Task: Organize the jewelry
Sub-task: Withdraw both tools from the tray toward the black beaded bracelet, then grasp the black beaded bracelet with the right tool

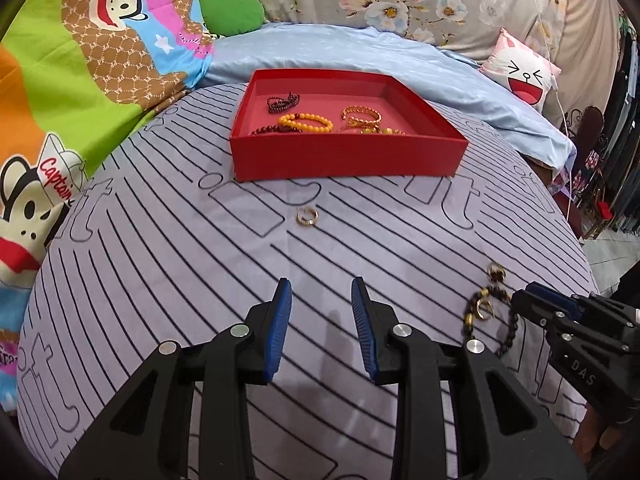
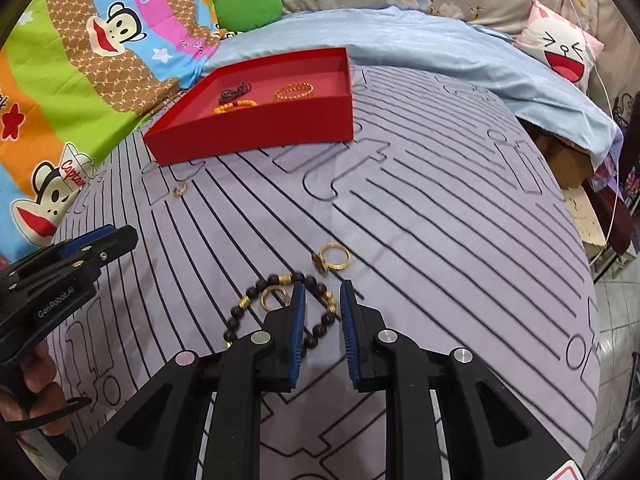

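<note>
The left gripper (image 1: pixel 321 292) is being held with its jaws narrowly parted and nothing between them, above the striped sheet (image 1: pixel 160 280). From it, the small gold ring (image 1: pixel 307 216) is lying at about twelve o'clock, just short of the red box (image 1: pixel 344 156), in which several bracelets are already resting.

The right gripper (image 2: pixel 322 294) is being kept with its jaws narrowly parted too, over the near right arc of the dark beaded bracelet (image 2: pixel 280 304); whether the pads are touching the beads cannot be told. A gold hoop (image 2: pixel 272 296) is lying inside the bracelet's loop, and a larger gold ring (image 2: pixel 334 258) is sitting at about one o'clock from the fingertips.

The bracelet is being judged light, limp and likely to drape, so a pinch across a single bead or gold spacer is being favoured. The rings are being judged stiff, smooth and slippery, best pinched across the band.

The box's contents are being shown more fully by the left view; the bracelet's whole loop and the larger ring are being shown clearly only by the right.
</note>
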The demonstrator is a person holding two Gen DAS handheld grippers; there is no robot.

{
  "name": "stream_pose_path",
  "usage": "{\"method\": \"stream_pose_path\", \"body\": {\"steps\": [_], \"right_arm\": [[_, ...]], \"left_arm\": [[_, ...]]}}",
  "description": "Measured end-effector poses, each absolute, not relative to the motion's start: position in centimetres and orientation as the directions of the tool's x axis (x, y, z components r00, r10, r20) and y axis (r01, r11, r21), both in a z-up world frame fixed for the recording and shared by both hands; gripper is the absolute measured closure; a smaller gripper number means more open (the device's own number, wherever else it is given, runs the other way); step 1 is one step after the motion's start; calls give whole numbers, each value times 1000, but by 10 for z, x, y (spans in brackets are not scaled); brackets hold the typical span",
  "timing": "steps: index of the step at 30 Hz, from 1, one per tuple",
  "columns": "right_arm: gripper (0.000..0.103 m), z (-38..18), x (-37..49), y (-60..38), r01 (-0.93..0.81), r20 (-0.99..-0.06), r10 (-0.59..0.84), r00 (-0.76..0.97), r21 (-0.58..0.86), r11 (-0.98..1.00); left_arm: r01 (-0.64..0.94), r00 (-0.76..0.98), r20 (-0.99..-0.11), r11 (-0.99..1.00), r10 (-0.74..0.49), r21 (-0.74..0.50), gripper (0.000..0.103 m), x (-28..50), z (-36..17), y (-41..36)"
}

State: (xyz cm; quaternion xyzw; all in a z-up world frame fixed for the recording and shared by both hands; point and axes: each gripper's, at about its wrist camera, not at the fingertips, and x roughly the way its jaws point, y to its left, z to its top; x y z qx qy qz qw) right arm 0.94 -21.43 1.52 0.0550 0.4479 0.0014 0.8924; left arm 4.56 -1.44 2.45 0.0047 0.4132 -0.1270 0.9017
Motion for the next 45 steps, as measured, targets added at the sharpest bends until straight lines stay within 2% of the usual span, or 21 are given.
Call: {"method": "stream_pose_path", "body": {"steps": [20,24,32,45], "right_arm": [[85,4,9,-210,51,-802,49,595,99,994],[91,4,10,-210,50,-803,52,594,101,994],[95,7,11,-207,43,-797,68,600,117,992],[95,46,7,-198,-5,-726,113,679,148,989]], "left_arm": [[219,610,-757,968,-232,-121,73,30,16,-14],[216,608,-760,969,-229,-120,73,31,15,-13],[208,602,-768,971,-220,-116,73,34,13,-12],[203,601,-770,973,-214,-113,73,35,12,-11]]}}
